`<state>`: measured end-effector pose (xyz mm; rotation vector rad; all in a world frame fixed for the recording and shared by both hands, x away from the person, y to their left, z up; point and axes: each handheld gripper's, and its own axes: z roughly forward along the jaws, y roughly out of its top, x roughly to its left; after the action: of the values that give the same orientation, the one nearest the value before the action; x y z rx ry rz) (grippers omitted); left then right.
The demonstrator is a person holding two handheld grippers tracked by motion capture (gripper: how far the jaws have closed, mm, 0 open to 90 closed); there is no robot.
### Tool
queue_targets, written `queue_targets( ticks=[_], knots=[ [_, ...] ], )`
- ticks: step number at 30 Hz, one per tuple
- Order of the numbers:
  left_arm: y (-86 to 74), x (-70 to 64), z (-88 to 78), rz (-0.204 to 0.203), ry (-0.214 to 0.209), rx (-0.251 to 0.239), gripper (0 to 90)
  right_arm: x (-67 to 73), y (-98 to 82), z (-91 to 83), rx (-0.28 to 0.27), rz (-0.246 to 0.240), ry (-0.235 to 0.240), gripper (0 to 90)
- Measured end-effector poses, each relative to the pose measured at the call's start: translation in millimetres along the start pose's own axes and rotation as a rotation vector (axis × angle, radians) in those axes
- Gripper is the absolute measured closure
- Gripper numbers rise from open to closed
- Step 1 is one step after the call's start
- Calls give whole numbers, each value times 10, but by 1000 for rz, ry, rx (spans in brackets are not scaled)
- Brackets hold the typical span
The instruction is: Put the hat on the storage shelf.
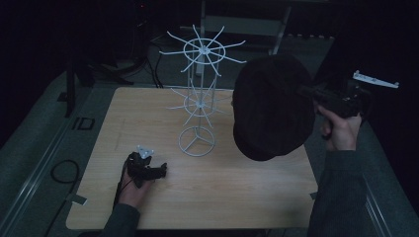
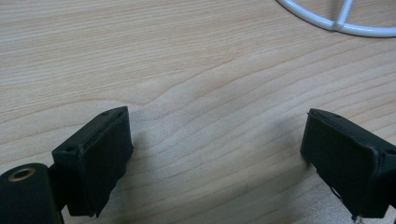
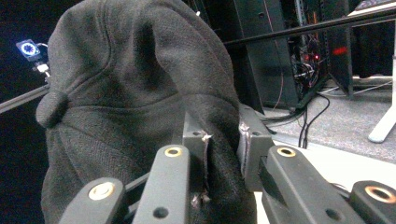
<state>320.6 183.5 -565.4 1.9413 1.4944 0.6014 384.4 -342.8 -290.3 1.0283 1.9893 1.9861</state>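
Black woven fabric cap (image 1: 272,106) hangs clamped by a fold in the closed right gripper (image 3: 223,154), left of it beside the white wire hook stand (image 1: 200,94); left gripper (image 2: 215,154) rests wide open, empty, on the tabletop (image 1: 222,187); advise lifting the cap's hollow over an upper hook.

Dim lab: equipment racks (image 3: 308,51), floor cables (image 3: 303,116).
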Motion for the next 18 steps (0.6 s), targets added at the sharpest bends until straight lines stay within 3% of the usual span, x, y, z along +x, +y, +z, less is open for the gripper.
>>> queue_targets(
  ticks=[18],
  knots=[
    [1,-2,1,0,0,1,94,-55,65,-35,-31,14,-8,769]
  ],
)
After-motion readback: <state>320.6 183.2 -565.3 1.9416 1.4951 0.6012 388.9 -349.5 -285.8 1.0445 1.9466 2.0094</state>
